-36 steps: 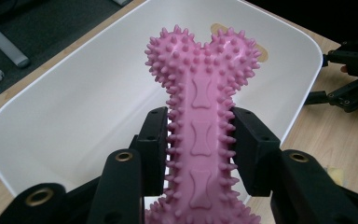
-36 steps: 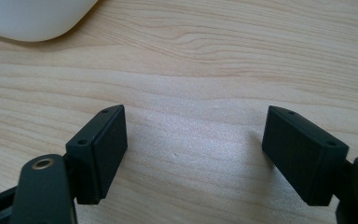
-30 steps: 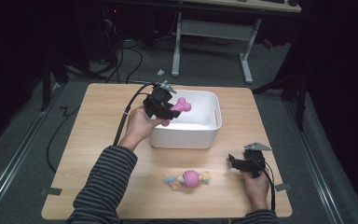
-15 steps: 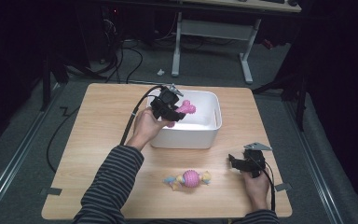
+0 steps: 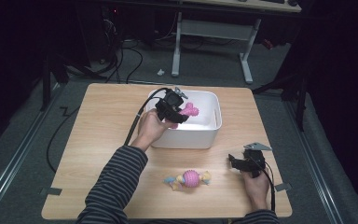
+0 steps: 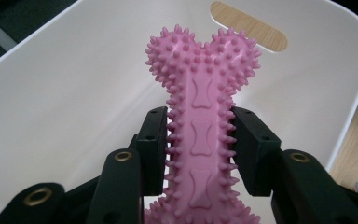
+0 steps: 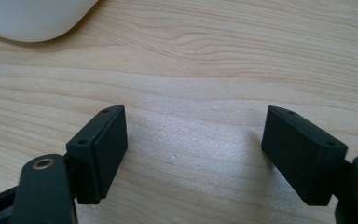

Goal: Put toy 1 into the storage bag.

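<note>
Pale wooden surface [image 5: 98, 140] is carrying everything, ringed by dark floor and cables. Nearest the person, the right tool [image 5: 243, 163] is resting on the wood with its jaws standing wide and nothing between them; it is sitting where it sat a second ago. Just beside it, a pink ball toy with yellow and blue knotted ends [image 5: 189, 178] is lying untouched, probably next in line. Farther on, the left tool [image 5: 181, 113] is clamping the pink spiky rubber bone [image 6: 200, 116] by its shaft, and since a second ago it has been travelling from the near rim of the white plastic bin [image 5: 214, 112] to over the bin's inside, sinking a little. Judging by that, the drop is close. From above, hand and tool are hiding most of the bone and the bin's floor; the bone's lower end is cut off in the left gripper view.
</note>
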A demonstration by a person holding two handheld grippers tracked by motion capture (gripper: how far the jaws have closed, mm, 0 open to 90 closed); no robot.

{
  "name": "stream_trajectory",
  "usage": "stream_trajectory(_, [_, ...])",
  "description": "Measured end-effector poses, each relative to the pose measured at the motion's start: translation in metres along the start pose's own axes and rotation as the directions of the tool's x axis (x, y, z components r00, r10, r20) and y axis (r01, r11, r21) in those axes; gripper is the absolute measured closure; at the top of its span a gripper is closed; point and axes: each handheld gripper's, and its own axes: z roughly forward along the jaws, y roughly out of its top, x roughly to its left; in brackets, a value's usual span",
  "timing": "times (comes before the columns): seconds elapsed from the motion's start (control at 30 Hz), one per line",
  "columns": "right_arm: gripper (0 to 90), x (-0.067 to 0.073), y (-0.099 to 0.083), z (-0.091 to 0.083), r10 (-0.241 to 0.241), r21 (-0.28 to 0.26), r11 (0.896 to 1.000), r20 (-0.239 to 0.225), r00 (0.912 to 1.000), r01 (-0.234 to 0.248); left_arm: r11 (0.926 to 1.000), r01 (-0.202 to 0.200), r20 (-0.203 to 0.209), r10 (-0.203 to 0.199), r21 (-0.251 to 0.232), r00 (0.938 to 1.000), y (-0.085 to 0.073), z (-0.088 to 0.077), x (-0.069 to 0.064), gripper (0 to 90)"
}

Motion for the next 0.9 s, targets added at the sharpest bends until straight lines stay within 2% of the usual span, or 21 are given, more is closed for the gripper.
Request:
stream_trajectory(0.53, [22.5, 0.000, 0.000, 0.000, -0.002, -0.001, 1.000, -0.001, 1.0000, 0.002, 0.9996, 0.010, 0.003, -0.011, 0.026, 0.9999, -0.004, 0.009, 0.000, 57.6])
stream_trajectory(0.73, [22.5, 0.000, 0.000, 0.000, 0.000, 0.000, 1.000, 0.000, 1.0000, 0.000, 0.9987, 0.005, -0.003, -0.004, 0.051, 1.0000, -0.005, 0.013, -0.001, 56.1])
stream_trajectory(0.9, [22.5, 0.000, 0.000, 0.000, -0.002, -0.001, 1.000, 0.000, 1.0000, 0.002, 0.9996, 0.027, 0.008, -0.027, 0.007, 0.9996, -0.005, 0.007, 0.001, 51.0])
